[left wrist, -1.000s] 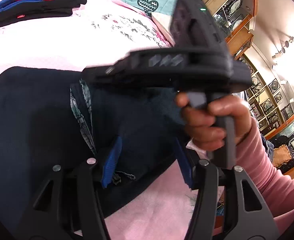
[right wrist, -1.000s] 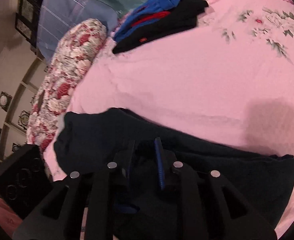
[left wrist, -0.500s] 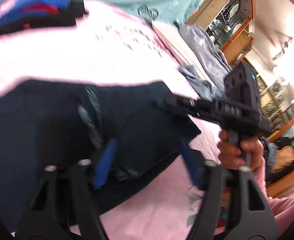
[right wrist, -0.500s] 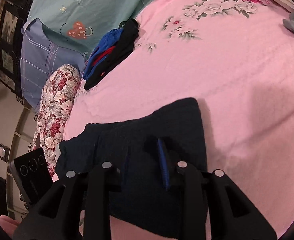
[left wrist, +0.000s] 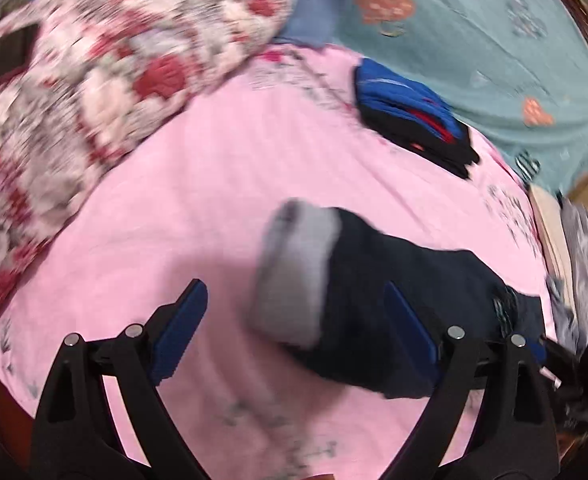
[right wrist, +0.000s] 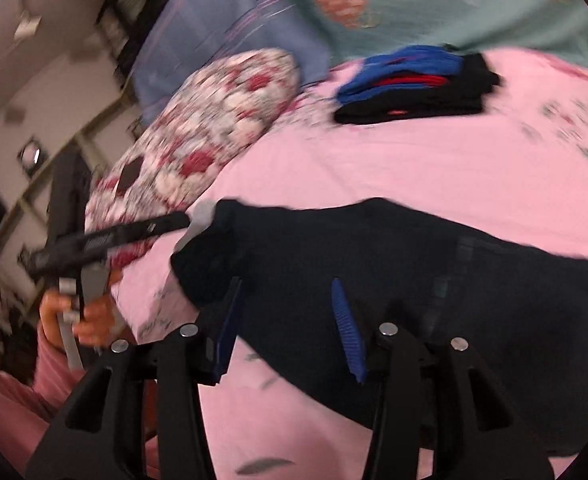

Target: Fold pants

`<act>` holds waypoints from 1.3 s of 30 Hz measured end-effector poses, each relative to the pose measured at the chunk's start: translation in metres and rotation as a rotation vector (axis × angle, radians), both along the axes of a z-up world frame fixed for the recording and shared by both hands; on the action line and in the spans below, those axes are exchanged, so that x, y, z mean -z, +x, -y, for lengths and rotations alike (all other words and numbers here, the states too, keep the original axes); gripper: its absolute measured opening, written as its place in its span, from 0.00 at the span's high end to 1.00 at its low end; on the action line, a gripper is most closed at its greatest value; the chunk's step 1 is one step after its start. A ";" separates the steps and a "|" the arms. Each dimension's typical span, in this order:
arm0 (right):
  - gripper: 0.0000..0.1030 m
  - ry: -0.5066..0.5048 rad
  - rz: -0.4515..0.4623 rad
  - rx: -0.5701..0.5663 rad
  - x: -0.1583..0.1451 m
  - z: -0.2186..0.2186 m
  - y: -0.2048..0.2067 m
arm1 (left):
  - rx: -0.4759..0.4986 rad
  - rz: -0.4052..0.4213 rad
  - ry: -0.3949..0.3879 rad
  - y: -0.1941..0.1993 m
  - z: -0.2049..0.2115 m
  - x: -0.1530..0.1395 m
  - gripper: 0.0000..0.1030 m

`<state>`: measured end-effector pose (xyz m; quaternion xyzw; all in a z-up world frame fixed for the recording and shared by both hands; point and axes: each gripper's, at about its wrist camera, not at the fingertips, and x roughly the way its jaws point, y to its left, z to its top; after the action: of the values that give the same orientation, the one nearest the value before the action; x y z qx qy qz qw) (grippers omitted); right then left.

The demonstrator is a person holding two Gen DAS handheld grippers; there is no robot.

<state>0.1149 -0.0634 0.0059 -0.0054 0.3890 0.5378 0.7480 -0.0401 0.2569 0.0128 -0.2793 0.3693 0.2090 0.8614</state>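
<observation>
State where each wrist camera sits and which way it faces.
Left wrist: on the left gripper, jaws open, facing across the pink bed at the dark pants.
Right wrist: on the right gripper, jaws open over the pants; shows the left hand.
Shared: pants, floral pillow, folded clothes stack.

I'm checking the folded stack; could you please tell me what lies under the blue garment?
Under the blue garment a red strip and black folded clothes show, resting on the pink sheet. Covered layers cannot be counted.
</observation>
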 end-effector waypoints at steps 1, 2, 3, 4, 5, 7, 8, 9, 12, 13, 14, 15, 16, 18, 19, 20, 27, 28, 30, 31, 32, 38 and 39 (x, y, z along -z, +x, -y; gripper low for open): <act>0.55 -0.014 0.026 -0.050 0.000 -0.018 -0.012 | -0.021 -0.002 -0.014 -0.003 -0.007 0.003 0.12; 0.55 -0.021 0.036 -0.080 -0.001 -0.029 -0.019 | -0.033 0.000 -0.022 -0.005 -0.010 0.005 0.12; 0.55 -0.029 0.047 -0.113 -0.001 -0.041 -0.027 | -0.043 0.006 -0.038 -0.008 -0.018 0.007 0.12; 0.55 -0.044 0.077 -0.145 -0.002 -0.055 -0.036 | -0.046 0.016 -0.053 -0.010 -0.022 0.010 0.12; 0.55 -0.058 0.111 -0.163 -0.004 -0.066 -0.044 | -0.045 0.025 -0.066 -0.011 -0.024 0.012 0.12; 0.53 -0.086 0.204 -0.218 -0.008 -0.090 -0.063 | -0.029 0.042 -0.086 -0.014 -0.026 0.013 0.12; 0.51 -0.097 0.235 -0.239 -0.008 -0.098 -0.069 | -0.017 0.049 -0.091 -0.014 -0.028 0.014 0.12; 0.51 -0.115 0.269 -0.260 -0.008 -0.108 -0.076 | -0.010 0.052 -0.092 -0.012 -0.026 0.014 0.12; 0.51 -0.180 0.361 -0.310 -0.002 -0.139 -0.093 | 0.012 0.065 -0.107 -0.013 -0.028 0.015 0.12; 0.51 -0.211 0.387 -0.322 0.002 -0.152 -0.097 | 0.018 0.072 -0.118 -0.014 -0.029 0.016 0.12; 0.51 -0.236 0.403 -0.324 0.006 -0.161 -0.099 | 0.025 0.080 -0.131 -0.016 -0.032 0.017 0.12; 0.51 -0.259 0.416 -0.327 0.010 -0.171 -0.100 | 0.027 0.083 -0.134 -0.018 -0.034 0.018 0.12; 0.51 -0.276 0.422 -0.334 0.015 -0.178 -0.100 | 0.027 0.085 -0.132 -0.019 -0.037 0.018 0.12; 0.51 -0.327 0.434 -0.349 0.026 -0.194 -0.100 | 0.022 0.084 -0.124 -0.022 -0.043 0.019 0.12; 0.51 -0.349 0.444 -0.350 0.030 -0.199 -0.100 | 0.020 0.088 -0.126 -0.023 -0.046 0.019 0.12; 0.51 -0.369 0.460 -0.349 0.034 -0.203 -0.102 | 0.018 0.093 -0.133 -0.024 -0.049 0.019 0.12; 0.70 -0.414 0.524 -0.316 0.046 -0.210 -0.095 | 0.046 0.157 -0.227 -0.028 -0.055 0.016 0.10; 0.74 -0.400 0.499 -0.309 0.043 -0.208 -0.091 | 0.052 0.165 -0.243 -0.028 -0.054 0.016 0.09; 0.82 -0.361 0.440 -0.283 0.036 -0.205 -0.081 | 0.077 0.197 -0.308 -0.028 -0.051 0.016 0.09; 0.83 -0.334 0.407 -0.264 0.031 -0.202 -0.076 | 0.096 0.213 -0.340 -0.027 -0.049 0.016 0.09; 0.84 -0.312 0.386 -0.248 0.027 -0.199 -0.072 | 0.123 0.234 -0.379 -0.025 -0.046 0.015 0.08; 0.85 -0.233 0.386 -0.197 0.007 -0.183 -0.067 | 0.262 0.276 -0.526 0.005 -0.014 0.021 0.04; 0.85 -0.229 0.384 -0.199 0.007 -0.182 -0.068 | 0.270 0.268 -0.551 0.013 -0.009 0.025 0.04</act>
<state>0.0471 0.1182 -0.0008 -0.2307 0.2955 0.5502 0.7462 -0.0275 0.2661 -0.0122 -0.4751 0.3291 -0.0530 0.8143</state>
